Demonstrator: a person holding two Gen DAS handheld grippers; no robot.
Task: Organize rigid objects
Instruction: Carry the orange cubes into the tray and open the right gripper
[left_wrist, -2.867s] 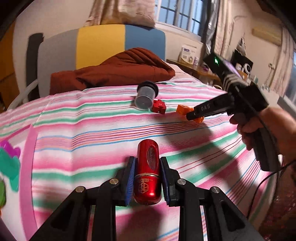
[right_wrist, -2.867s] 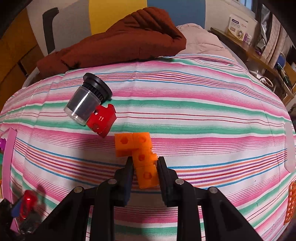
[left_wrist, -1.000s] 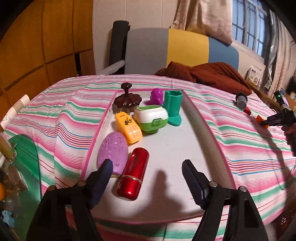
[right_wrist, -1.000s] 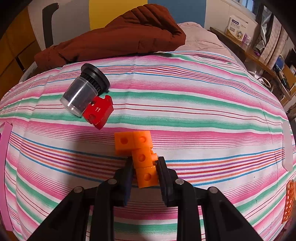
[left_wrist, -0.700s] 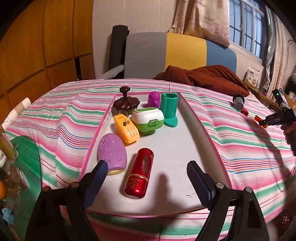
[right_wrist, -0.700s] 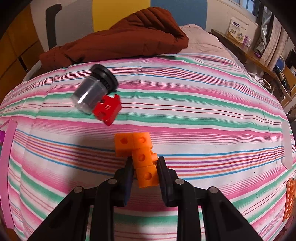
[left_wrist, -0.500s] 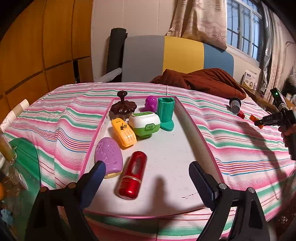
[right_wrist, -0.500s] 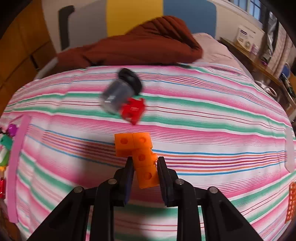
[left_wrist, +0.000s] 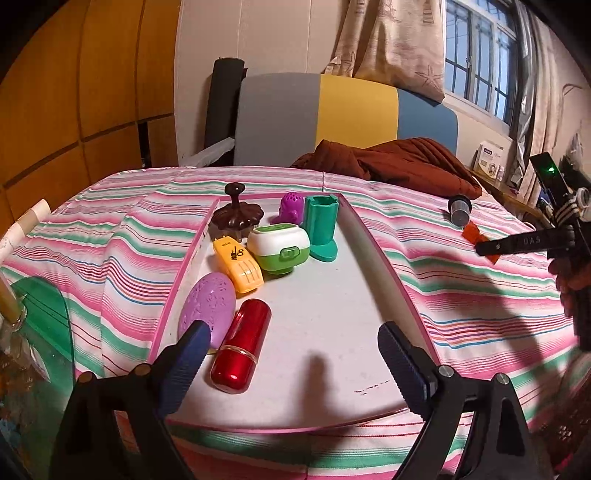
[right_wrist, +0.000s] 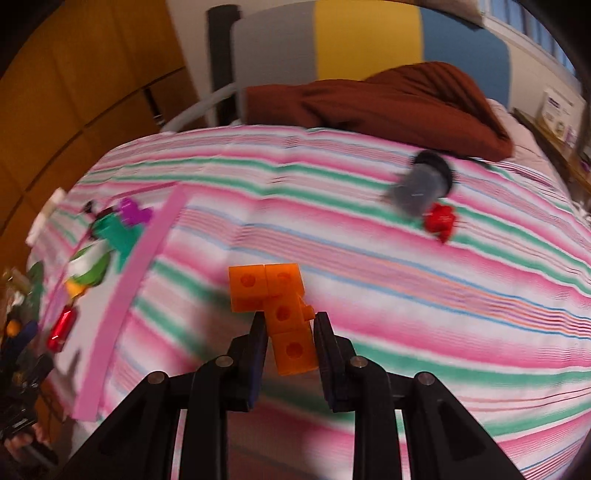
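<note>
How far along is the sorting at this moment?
Done: the red cylinder lies in the pink-rimmed tray among six other items, left hand-held gripper open. In hand: orange block piece, clamped by the right hand-held gripper. Left on the bedspread: grey capped jar, small red piece.

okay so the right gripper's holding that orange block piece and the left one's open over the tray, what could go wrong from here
The right gripper pinches only the lowest cube of the orange block piece; the overhanging upper cubes could twist it loose.

Free space in the tray lies on its right side; a drop further left could knock the red cylinder.

The left gripper hangs open over the tray's near end, where the two grippers could collide.
</note>
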